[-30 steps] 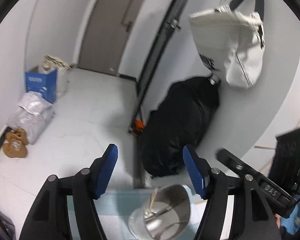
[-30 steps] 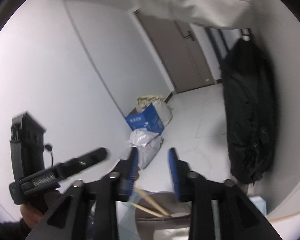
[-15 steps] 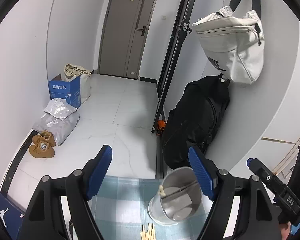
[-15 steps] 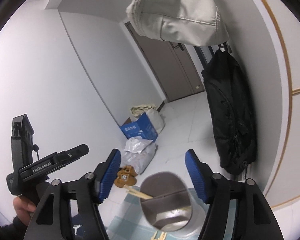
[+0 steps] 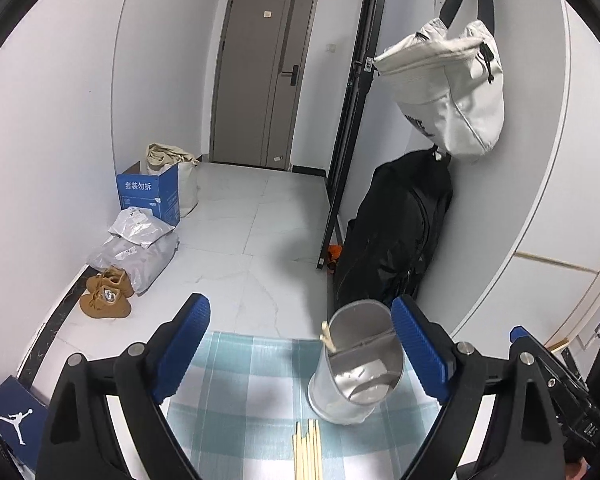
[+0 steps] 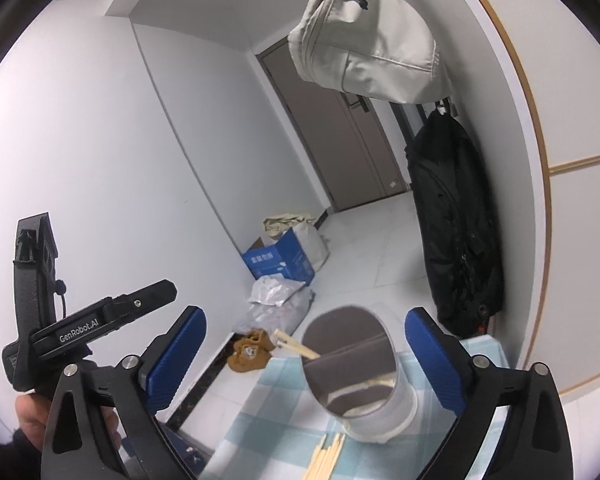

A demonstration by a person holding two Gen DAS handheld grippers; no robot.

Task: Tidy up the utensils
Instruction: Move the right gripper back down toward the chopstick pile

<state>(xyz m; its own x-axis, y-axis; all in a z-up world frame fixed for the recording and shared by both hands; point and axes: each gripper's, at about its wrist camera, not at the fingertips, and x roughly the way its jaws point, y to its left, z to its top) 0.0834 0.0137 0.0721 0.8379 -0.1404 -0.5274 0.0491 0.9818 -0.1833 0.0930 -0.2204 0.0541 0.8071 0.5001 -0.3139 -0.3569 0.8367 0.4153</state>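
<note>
A shiny metal utensil holder with an inner divider stands on a blue-and-white checked cloth. A pair of wooden chopsticks leans in it, tips over the left rim. Several loose chopsticks lie on the cloth in front of the holder. My left gripper is open and empty, raised behind the loose chopsticks. In the right wrist view the holder, its chopsticks and the loose chopsticks show between the open, empty fingers of my right gripper.
The cloth's far edge drops to a white tiled floor. A black backpack and a beige bag hang on the right wall. A blue box, parcels and brown shoes line the left wall.
Both grippers have pulled back and up from the holder, so the cloth and loose chopsticks have come into view. The right gripper's jaws have opened wider.
</note>
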